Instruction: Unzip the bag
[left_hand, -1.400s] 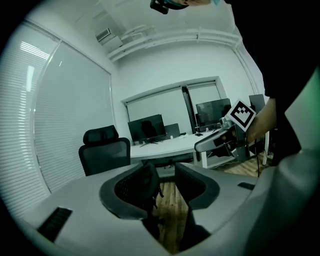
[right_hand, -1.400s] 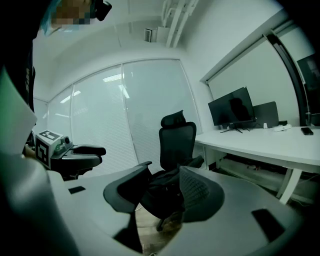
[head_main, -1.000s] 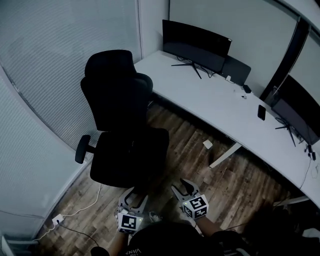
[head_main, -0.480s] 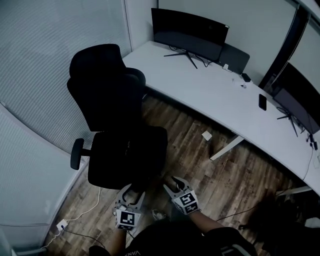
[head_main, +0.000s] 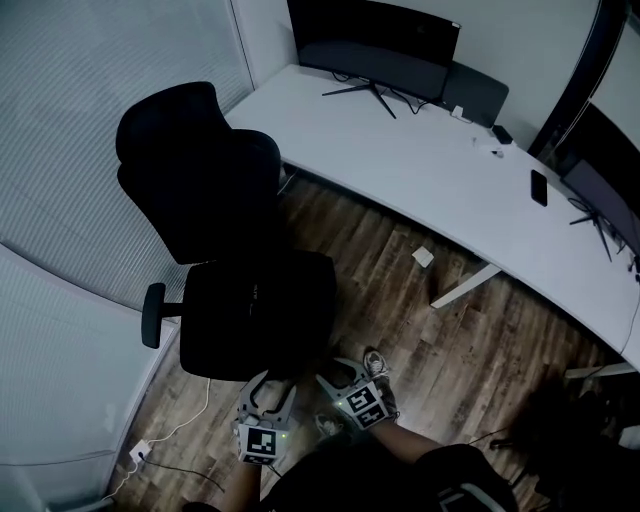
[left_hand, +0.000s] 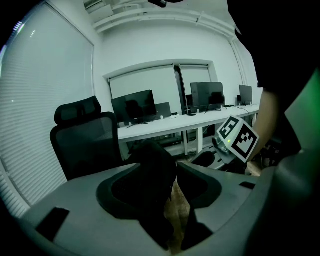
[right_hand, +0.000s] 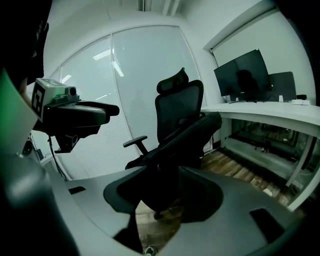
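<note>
No bag shows clearly in any view. A dark heap (head_main: 572, 428) lies on the floor at the lower right, too dim to identify. My left gripper (head_main: 269, 384) is low in the head view, close to my body, and stands open with nothing between its fingers. Just right of it, my right gripper (head_main: 345, 371) is also open and holds nothing. Both point toward a black office chair (head_main: 235, 260). The left gripper view looks past its own open jaws (left_hand: 175, 200) at the chair (left_hand: 85, 137) and the right gripper's marker cube (left_hand: 239, 139). The right gripper view (right_hand: 160, 205) shows the chair (right_hand: 180, 120) and the left gripper (right_hand: 75, 116).
A long white desk (head_main: 420, 170) runs across the back with a monitor (head_main: 372, 40) and a phone (head_main: 539, 187) on it. A small white box (head_main: 423, 257) lies on the wood floor. A power strip (head_main: 140, 452) and cable lie by the glass wall at the left.
The head view has swung left and down, so the chair and desk sit higher in the picture. Both grippers stay low and open, and the right one has drawn closer to the left.
</note>
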